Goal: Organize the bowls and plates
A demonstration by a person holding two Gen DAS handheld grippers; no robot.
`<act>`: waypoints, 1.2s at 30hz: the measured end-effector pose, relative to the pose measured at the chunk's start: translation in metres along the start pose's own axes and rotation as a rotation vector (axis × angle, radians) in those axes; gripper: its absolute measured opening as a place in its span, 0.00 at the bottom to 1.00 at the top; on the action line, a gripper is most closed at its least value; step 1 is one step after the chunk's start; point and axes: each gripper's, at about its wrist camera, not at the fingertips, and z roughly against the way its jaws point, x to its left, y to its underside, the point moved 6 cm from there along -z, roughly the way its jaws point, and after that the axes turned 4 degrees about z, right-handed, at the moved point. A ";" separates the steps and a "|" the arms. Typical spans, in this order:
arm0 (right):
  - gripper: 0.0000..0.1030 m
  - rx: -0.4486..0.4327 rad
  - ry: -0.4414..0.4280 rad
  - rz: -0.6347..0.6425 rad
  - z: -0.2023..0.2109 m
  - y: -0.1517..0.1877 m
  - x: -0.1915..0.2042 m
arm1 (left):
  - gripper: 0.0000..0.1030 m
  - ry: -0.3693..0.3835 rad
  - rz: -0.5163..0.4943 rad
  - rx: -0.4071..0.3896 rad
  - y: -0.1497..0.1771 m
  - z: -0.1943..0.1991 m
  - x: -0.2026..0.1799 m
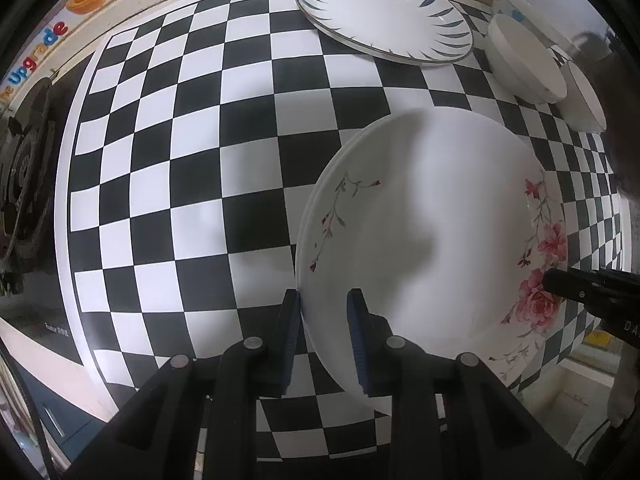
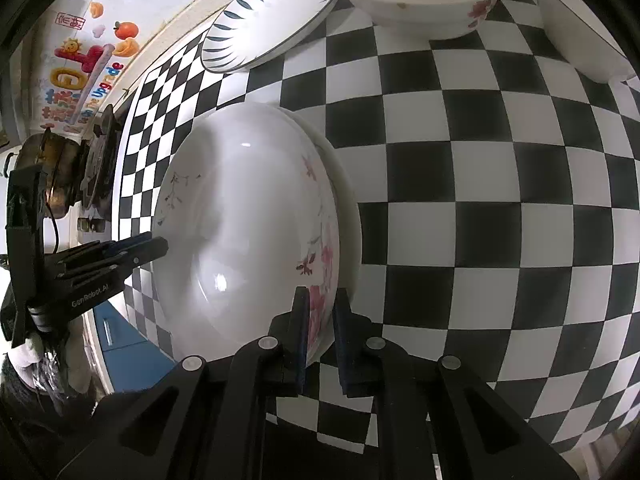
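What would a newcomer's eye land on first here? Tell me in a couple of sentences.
First, the floral plate, apparently the top one of a stack, with the left gripper and the right gripper each closed on its rim from opposite sides. Next, the black-and-white checkered mat that fills the counter under it. Then the blue-leaf plate at the far edge, with white bowls beside it.

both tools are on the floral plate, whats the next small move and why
Probably lift it together and carry it toward the blue-leaf plate: the left tool and right tool each pinch opposite rims of the floral plate, apparently above a second plate.
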 end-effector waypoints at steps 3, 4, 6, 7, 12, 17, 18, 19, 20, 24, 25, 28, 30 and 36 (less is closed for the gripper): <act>0.14 0.003 0.006 0.001 0.001 0.000 0.000 | 0.21 0.007 0.012 0.005 0.003 0.002 0.002; 0.14 0.002 0.014 0.005 0.001 0.000 0.000 | 0.21 0.010 0.017 0.007 0.005 0.002 0.004; 0.14 0.002 0.020 0.009 0.003 0.002 -0.001 | 0.21 0.016 0.023 0.010 0.007 0.003 0.006; 0.14 0.001 0.016 0.004 0.003 0.003 -0.001 | 0.21 0.019 0.025 0.012 0.009 0.003 0.006; 0.13 -0.001 0.023 0.005 0.003 0.006 -0.005 | 0.21 0.016 0.031 0.009 0.014 0.005 0.008; 0.13 0.006 0.019 0.012 0.002 0.005 -0.005 | 0.21 0.010 0.035 0.011 0.018 0.003 0.009; 0.13 0.009 0.025 0.023 0.002 0.004 -0.004 | 0.22 0.009 0.036 0.011 0.019 0.003 0.009; 0.13 0.012 0.032 0.033 0.002 0.004 -0.003 | 0.22 0.010 0.038 0.011 0.020 0.002 0.009; 0.13 0.014 0.035 0.035 0.002 0.004 -0.003 | 0.22 0.010 0.037 0.011 0.020 0.002 0.009; 0.14 0.020 0.028 0.040 0.002 0.003 -0.004 | 0.22 0.020 0.062 0.019 0.020 0.001 0.010; 0.14 0.023 0.028 0.041 0.002 0.003 -0.004 | 0.22 0.017 0.067 0.015 0.019 0.002 0.011; 0.14 0.036 0.039 0.048 0.004 0.002 -0.002 | 0.22 0.006 0.081 -0.017 0.019 0.017 0.016; 0.18 0.041 0.044 0.058 0.008 0.001 0.001 | 0.22 0.003 0.091 -0.051 0.016 0.031 0.017; 0.38 -0.026 0.031 0.122 0.041 -0.020 0.028 | 0.24 0.021 0.117 -0.153 -0.001 0.072 0.014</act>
